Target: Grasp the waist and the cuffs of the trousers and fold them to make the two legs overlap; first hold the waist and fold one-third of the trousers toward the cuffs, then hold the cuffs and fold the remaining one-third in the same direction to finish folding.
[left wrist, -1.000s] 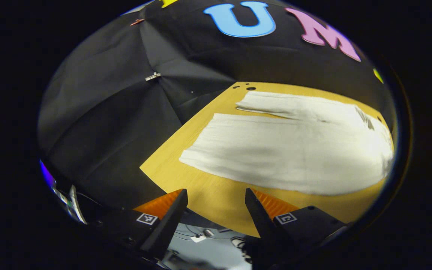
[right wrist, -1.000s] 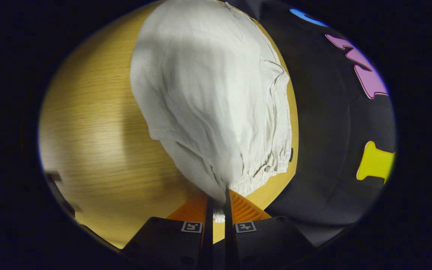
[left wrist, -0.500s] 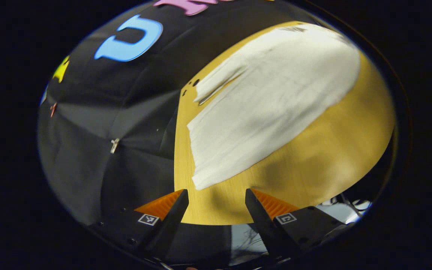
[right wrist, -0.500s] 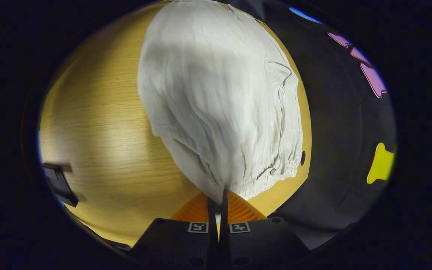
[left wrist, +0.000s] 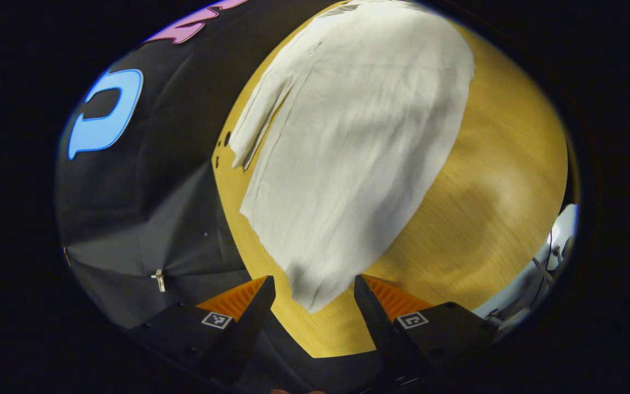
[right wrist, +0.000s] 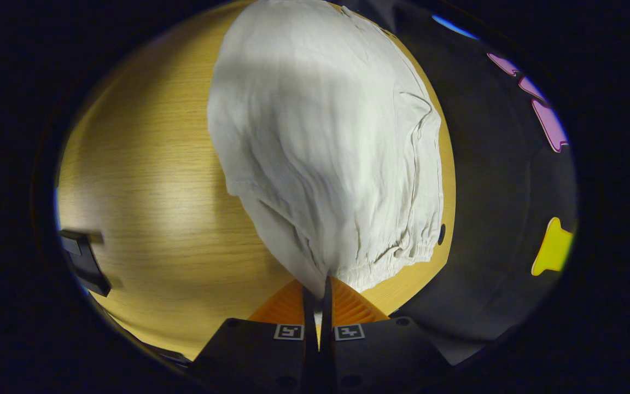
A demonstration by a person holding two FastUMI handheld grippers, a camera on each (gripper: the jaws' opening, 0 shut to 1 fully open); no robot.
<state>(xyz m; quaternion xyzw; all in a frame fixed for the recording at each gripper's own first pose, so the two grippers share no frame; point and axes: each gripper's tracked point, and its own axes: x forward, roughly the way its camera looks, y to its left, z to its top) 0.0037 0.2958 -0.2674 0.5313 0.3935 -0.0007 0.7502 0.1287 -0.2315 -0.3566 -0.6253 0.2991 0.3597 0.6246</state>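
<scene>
White trousers (left wrist: 348, 142) lie spread on a light wooden table (left wrist: 490, 197). In the left gripper view my left gripper (left wrist: 315, 298) is open, and the near leg's cuff corner (left wrist: 315, 293) sits between its fingers, untouched as far as I can see. The far leg (left wrist: 257, 123) lies slightly apart near the table's back edge. In the right gripper view my right gripper (right wrist: 319, 284) is shut on the gathered waistband (right wrist: 380, 262), pinching its near corner, and the trousers (right wrist: 326, 142) stretch away from it.
The black cloth wall (left wrist: 145, 186) runs close along the table's far edge (left wrist: 222, 180). A small dark hole (right wrist: 441, 234) sits in the table by the waistband. A dark object (right wrist: 82, 262) shows at the left of the right gripper view. Bare wood (right wrist: 151, 186) lies beside the trousers.
My left gripper has swung and closed in on the near cuff, which now lies between its open fingers. The right gripper stays shut on the waistband, nearly still.
</scene>
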